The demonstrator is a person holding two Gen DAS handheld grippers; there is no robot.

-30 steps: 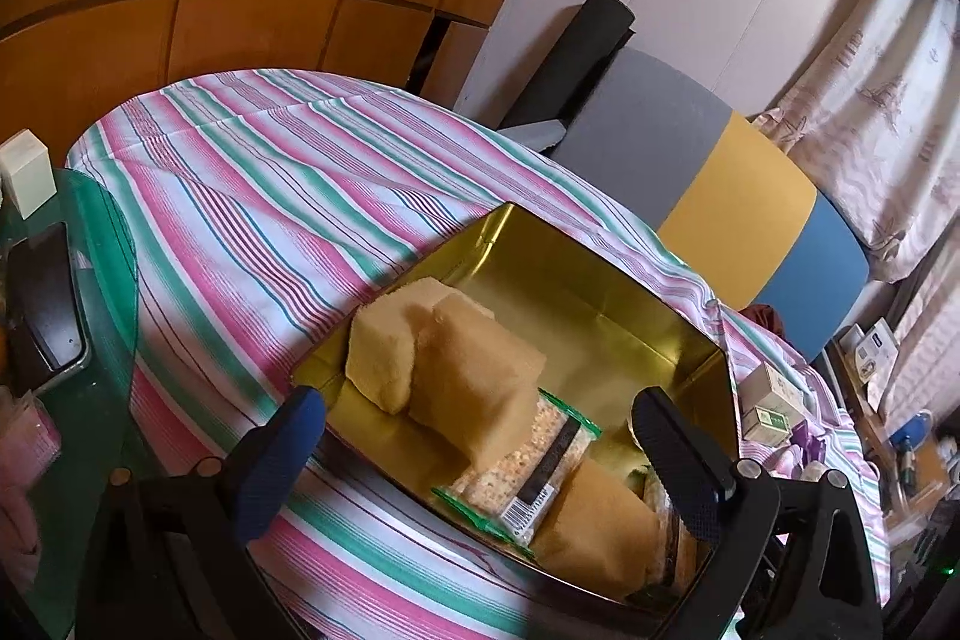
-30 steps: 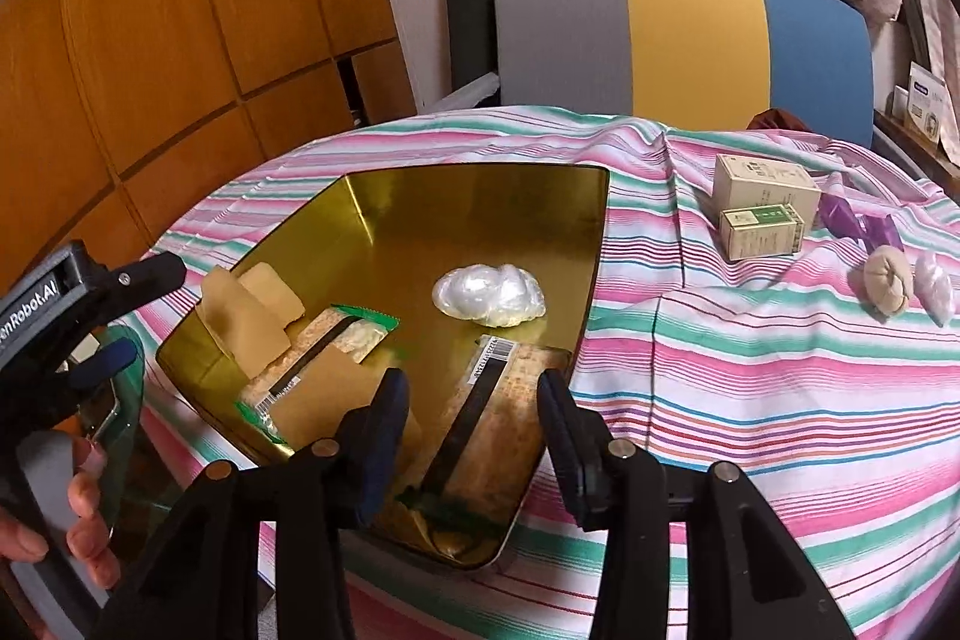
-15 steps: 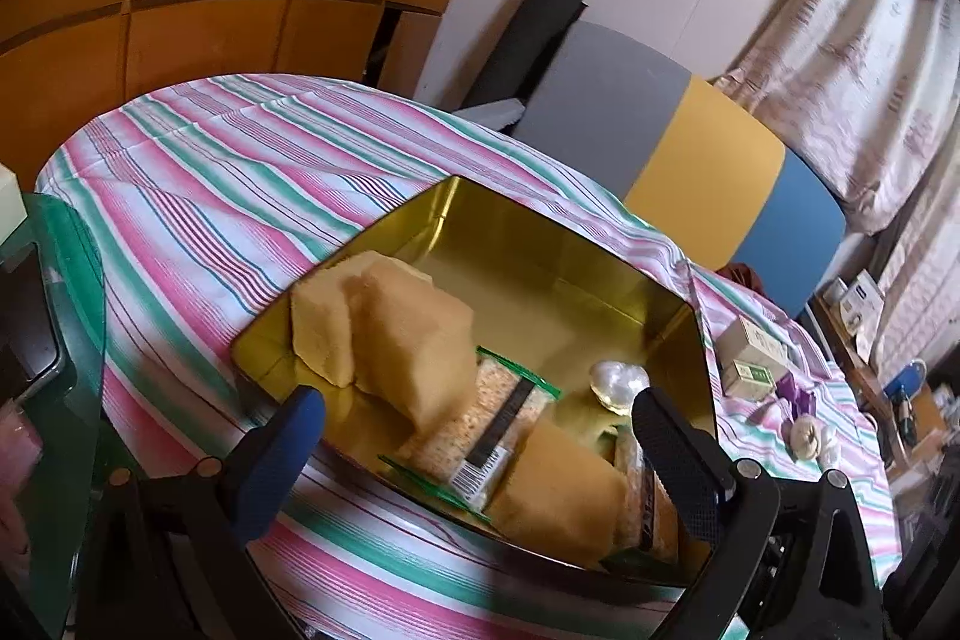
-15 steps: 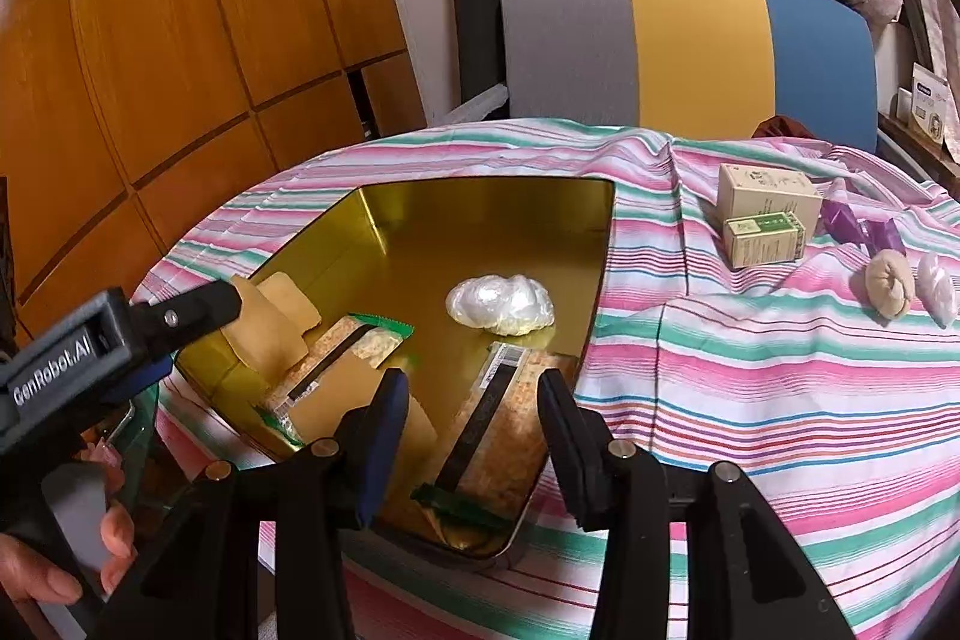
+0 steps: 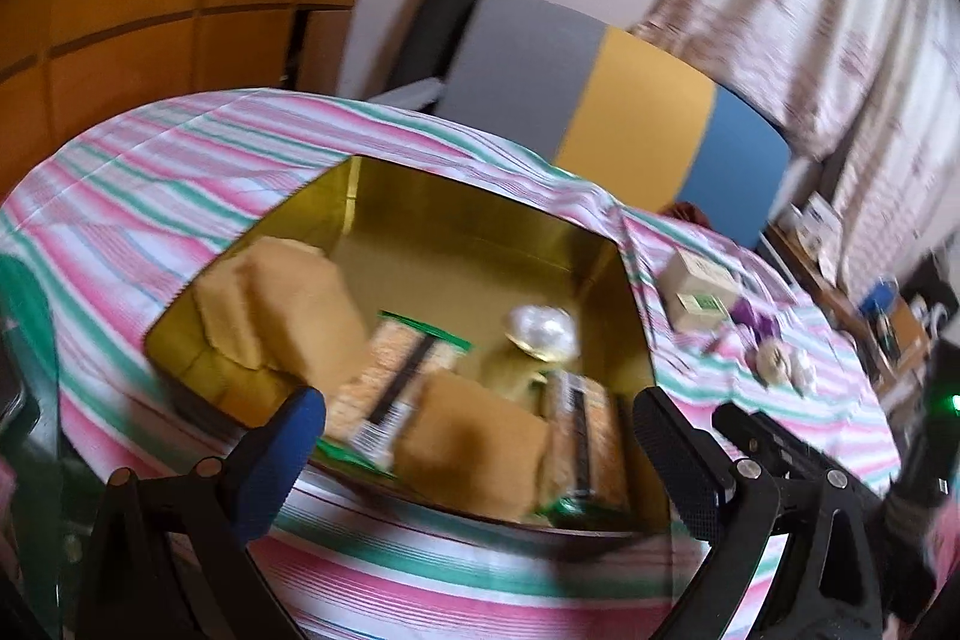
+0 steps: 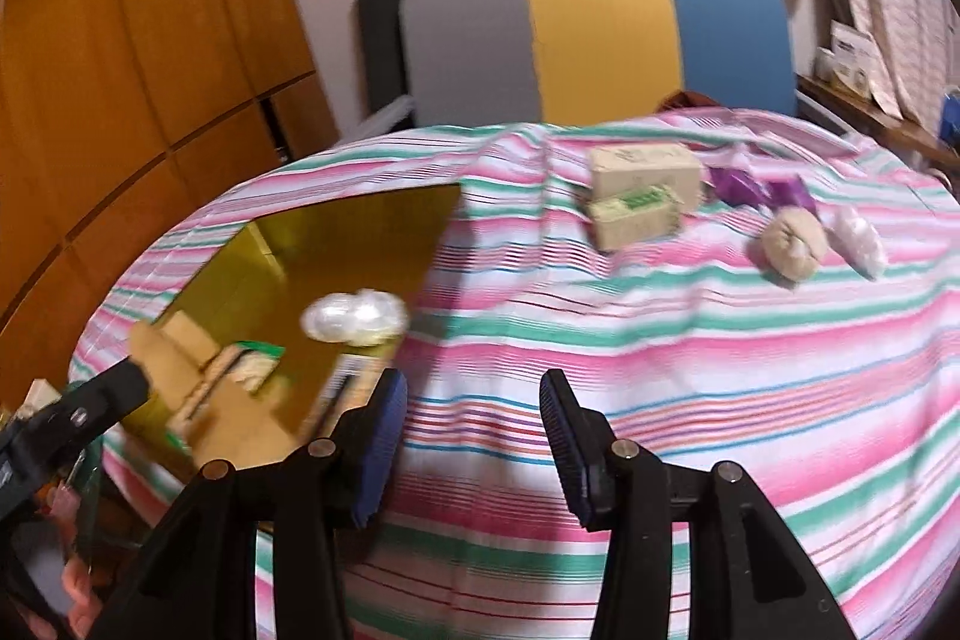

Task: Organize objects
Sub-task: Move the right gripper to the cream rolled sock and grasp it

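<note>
- Left wrist view: the left gripper (image 5: 477, 433) hovers with its jaws spread wide and nothing between them, just above the near rim of the gold tin (image 5: 456, 214).
- The tin sits on the striped tablecloth (image 5: 180, 160) and serves as landmark. Inside it, against its left wall, lean tan sponge-like blocks (image 5: 300, 304); another tan block (image 5: 474, 451) lies at the near rim.
- Two clear snack packets with green edges (image 5: 396, 370) lie on the tin's floor, one either side of the near block.
- A white crinkled wrapped item (image 5: 540, 328) rests on the floor towards the tin's right wall.
- Right wrist view: the right gripper (image 6: 474, 439) is released too, jaws apart and empty, over bare cloth just right of the tin (image 6: 336, 244).
- Well right of the tin, outside it, stand two cardboard boxes (image 6: 645, 187), the smaller touching the larger's front.
- Farther right from the tin lie purple wrapped pieces (image 6: 759, 187), a beige round bundle (image 6: 792, 244) and a white wrapped piece (image 6: 858, 241), close together.
- Behind the tin stands a grey, yellow and blue chair back (image 6: 600, 34).
- Both views are motion-blurred, so labels are unreadable.
</note>
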